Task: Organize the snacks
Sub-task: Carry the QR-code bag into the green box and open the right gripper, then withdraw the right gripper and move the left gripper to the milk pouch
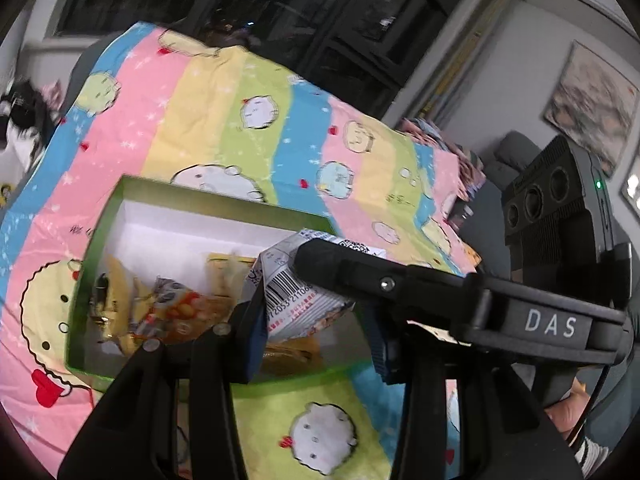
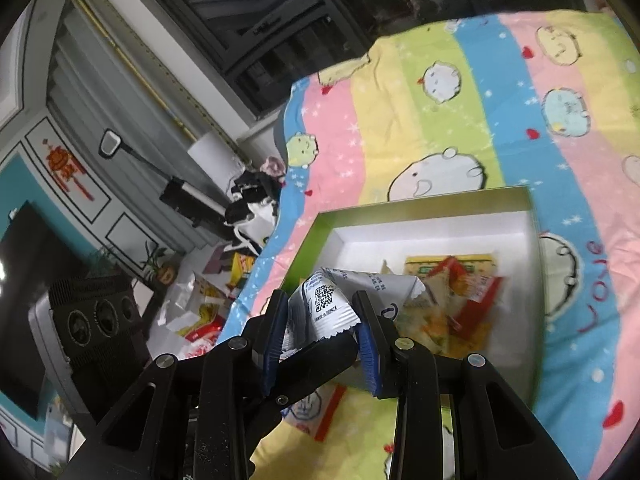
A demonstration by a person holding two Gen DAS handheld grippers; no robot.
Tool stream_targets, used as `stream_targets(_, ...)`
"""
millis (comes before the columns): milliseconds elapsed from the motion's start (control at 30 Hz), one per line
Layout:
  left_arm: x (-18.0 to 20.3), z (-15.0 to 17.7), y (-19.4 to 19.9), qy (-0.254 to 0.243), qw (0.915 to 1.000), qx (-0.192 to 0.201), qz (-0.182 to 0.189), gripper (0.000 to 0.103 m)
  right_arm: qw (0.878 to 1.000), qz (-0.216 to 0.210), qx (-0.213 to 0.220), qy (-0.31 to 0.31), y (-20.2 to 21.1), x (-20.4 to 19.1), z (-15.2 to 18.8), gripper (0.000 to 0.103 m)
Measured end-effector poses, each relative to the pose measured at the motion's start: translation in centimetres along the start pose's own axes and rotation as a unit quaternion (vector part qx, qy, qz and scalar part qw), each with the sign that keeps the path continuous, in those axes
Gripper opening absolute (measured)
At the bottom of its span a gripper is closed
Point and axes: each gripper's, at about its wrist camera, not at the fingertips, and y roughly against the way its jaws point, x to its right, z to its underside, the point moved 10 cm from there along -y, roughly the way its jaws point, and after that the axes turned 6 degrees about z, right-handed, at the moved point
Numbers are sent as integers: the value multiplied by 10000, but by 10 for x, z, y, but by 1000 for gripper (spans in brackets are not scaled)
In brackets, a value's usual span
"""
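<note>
Both grippers, left gripper (image 1: 308,320) and right gripper (image 2: 320,332), clamp one silver snack packet (image 2: 332,300).

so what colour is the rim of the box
Green, with a white inside; the box shows best in the right wrist view.

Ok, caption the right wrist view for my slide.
Both grippers hold one white snack packet over a green-rimmed box of snacks on a striped cartoon blanket.

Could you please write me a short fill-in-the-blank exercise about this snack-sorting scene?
1. Both tongs, left and right, grip one white ____.
2. The box has a ____ rim.
3. The box sits on a striped ____ printed with cartoon faces.
4. Beside the barcode, the packet carries a square ____ code.

Missing words: packet; green; blanket; QR
</note>
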Motion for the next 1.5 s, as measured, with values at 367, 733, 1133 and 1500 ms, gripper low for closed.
stream_targets(367, -59, 8, -13, 776, 9959, -168, -432, 40, 9988, 92, -465, -96, -63, 2, 3, 37)
stream_targets(733, -67, 12, -14, 702, 9944, -187, -764, 47, 9983, 342, -472, 19, -69, 15, 5, 37)
stream_targets(1133, -65, -13, 50, 641, 9922, 397, -996, 71, 9986, 335, 147, -382, -9, 36, 0, 55)
stream_targets(1500, -90, 32, 90, 1263, 9816, 292, -1404, 72, 9967, 298, 107, -753, 18, 45, 42, 57)
